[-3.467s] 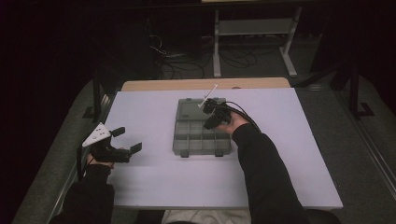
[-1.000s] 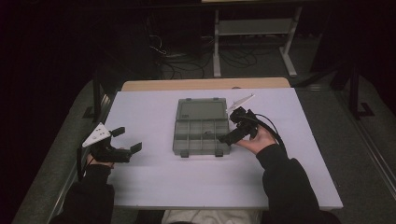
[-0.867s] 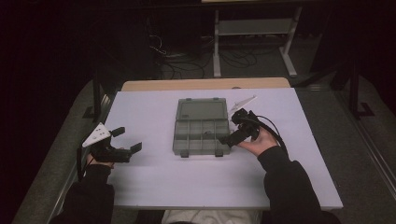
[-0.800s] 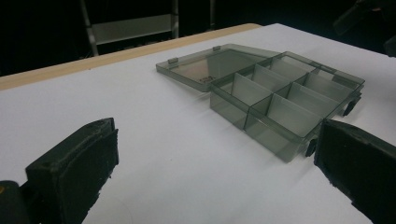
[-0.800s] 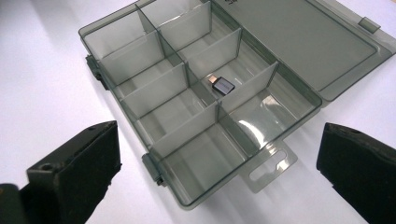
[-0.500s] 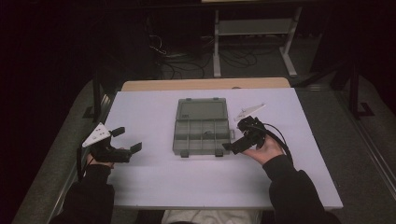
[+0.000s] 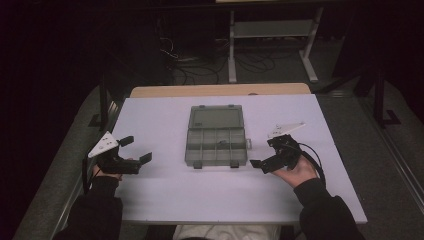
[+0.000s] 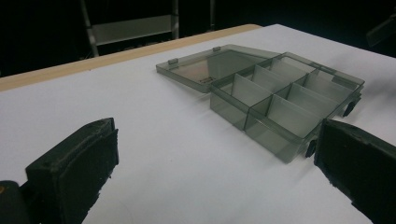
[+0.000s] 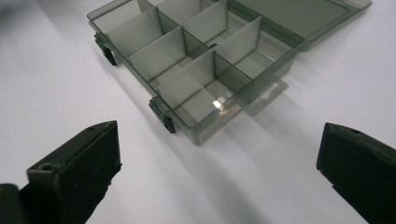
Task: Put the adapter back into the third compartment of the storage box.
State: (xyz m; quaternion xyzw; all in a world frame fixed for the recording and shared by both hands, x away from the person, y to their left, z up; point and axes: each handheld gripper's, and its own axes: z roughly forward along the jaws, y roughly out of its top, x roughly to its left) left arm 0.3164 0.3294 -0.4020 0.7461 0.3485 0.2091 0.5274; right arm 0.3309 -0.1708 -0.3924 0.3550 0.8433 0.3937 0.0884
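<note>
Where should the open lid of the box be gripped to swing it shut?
Probably at the lid's far free edge, coming from the table's far side. It lies flat, hinged to the tray along its near edge, so only the far rim can lift. Either gripper could do it: both stand open beside the box.

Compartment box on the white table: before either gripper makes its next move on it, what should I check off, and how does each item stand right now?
1. Lid fully open, lying flat behind the compartment box: ok.
2. Left gripper open and holding nothing, with the box beyond its jaws in the left gripper view: ok.
3. Right gripper open and holding nothing, apart from the box's right side: ok.
4. Dividers upright in the compartments: ok.
5. Compartment contents: a small dark item shows in the high view; what it is, cannot tell.
6. Front latches free of both grippers: ok.
</note>
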